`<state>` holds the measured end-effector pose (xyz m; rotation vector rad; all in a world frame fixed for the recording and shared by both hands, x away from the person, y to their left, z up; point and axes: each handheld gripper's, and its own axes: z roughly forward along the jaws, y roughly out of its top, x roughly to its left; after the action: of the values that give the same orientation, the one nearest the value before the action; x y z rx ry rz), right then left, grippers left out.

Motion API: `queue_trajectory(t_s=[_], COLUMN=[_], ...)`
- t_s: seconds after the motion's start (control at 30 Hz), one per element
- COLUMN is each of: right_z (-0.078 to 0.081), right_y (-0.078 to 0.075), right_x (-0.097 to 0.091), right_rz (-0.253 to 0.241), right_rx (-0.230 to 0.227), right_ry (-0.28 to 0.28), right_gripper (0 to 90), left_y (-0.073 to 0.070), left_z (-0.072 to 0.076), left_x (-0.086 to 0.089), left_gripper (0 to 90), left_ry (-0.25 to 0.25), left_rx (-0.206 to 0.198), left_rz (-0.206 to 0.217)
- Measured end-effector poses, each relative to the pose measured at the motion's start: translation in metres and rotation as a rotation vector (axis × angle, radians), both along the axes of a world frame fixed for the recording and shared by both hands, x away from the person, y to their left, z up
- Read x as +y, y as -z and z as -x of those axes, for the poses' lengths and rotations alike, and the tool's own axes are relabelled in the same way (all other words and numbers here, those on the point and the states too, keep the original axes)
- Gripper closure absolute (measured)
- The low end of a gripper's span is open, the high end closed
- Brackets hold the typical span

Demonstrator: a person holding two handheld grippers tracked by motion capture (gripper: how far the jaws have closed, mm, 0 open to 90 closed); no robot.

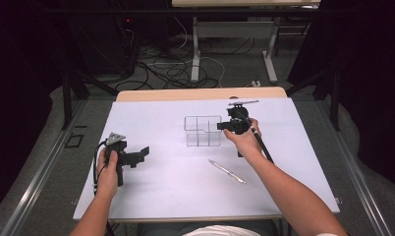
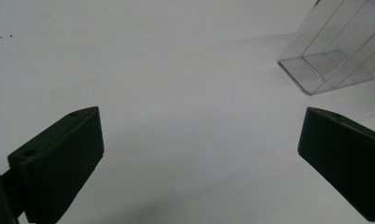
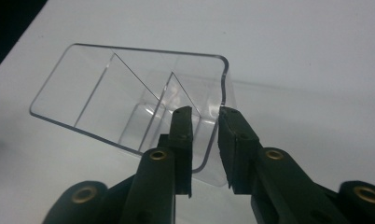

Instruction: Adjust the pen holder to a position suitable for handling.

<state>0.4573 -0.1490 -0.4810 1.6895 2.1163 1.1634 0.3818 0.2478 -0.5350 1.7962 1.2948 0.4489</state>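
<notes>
A clear plastic container (image 1: 202, 131) with inner dividers stands on the white board (image 1: 176, 191) at mid-table. My right gripper (image 1: 226, 126) is at its right end. In the right gripper view the right gripper (image 3: 205, 112) straddles the container's (image 3: 129, 93) end wall, one jaw inside and one outside, with a narrow gap still showing between them. My left gripper (image 1: 139, 155) is held low over the board at the left, open wide with nothing between its jaws. In its own view the left gripper (image 2: 199, 121) looks toward the container (image 2: 330, 51), which sits off at the upper right.
A slim silver pen-like tool (image 1: 227, 171) lies on the board in front of the container, beside my right forearm. The board's wooden table edge (image 1: 200, 93) runs along the back. Beyond it are cables and table legs on the floor.
</notes>
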Motion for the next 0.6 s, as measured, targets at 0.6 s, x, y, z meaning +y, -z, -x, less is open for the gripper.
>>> queue_trajectory(t_s=[0.6], right_z=[0.02], right_y=[-0.001], right_x=[-0.015], right_rz=[-0.025], right_rx=[-0.191], right_ry=[-0.126], right_gripper=[54.6], left_y=[0.001], left_z=[0.0], left_x=[-0.001], left_gripper=[0.2], left_ry=[0.0], left_rx=[-0.002], left_rz=[-0.005])
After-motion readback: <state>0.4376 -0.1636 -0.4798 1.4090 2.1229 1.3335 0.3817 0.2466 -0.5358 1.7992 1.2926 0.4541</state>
